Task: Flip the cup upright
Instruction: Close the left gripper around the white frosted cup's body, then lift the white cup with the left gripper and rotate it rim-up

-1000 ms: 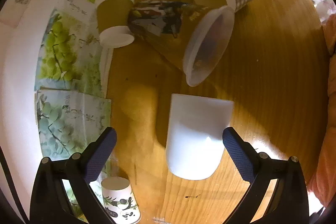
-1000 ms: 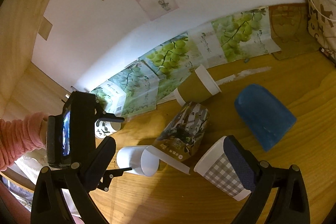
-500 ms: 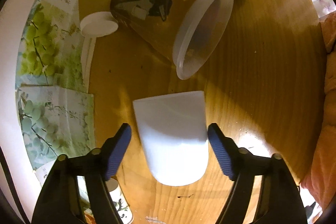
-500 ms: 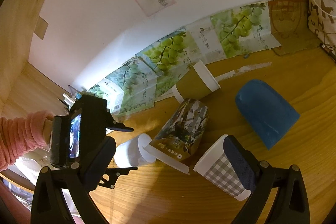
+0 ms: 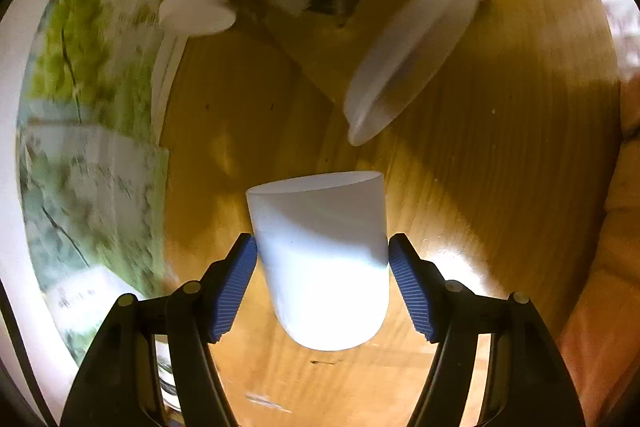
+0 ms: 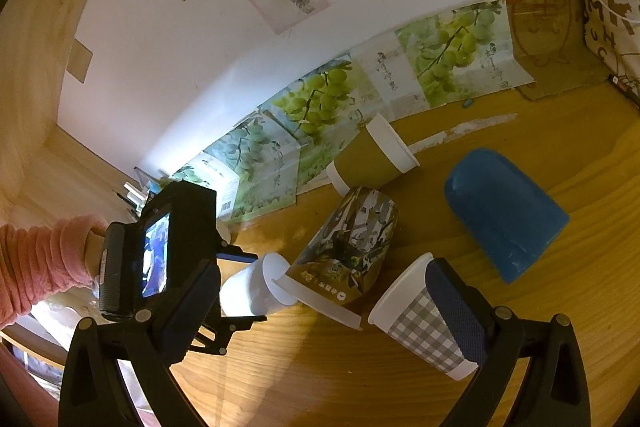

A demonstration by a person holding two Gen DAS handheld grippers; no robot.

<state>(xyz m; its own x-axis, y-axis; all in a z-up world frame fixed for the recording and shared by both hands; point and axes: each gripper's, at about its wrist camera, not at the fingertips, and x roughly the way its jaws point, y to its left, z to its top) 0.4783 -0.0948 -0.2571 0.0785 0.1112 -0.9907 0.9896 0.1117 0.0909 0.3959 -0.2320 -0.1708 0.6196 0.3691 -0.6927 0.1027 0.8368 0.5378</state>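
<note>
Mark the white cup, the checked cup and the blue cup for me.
white cup [image 5: 324, 267]: left wrist view, middle of its side wall.
checked cup [image 6: 424, 323]: right wrist view, checked side wall.
blue cup [image 6: 504, 211]: right wrist view, middle of its side.

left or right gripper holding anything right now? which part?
The left gripper has its pads against opposite sides of the white cup, about mid-wall, with the cup lying on its side. The right gripper is open and holds nothing.

I see a smooth matt white plastic cup [image 5: 320, 259] between ribbed blue rubbery pads [image 5: 236, 287] on my left tongs [image 5: 322, 283]. The counter [image 5: 500, 155] is glossy grained wood; the checked cup [image 6: 424, 327] looks like paper.
</note>
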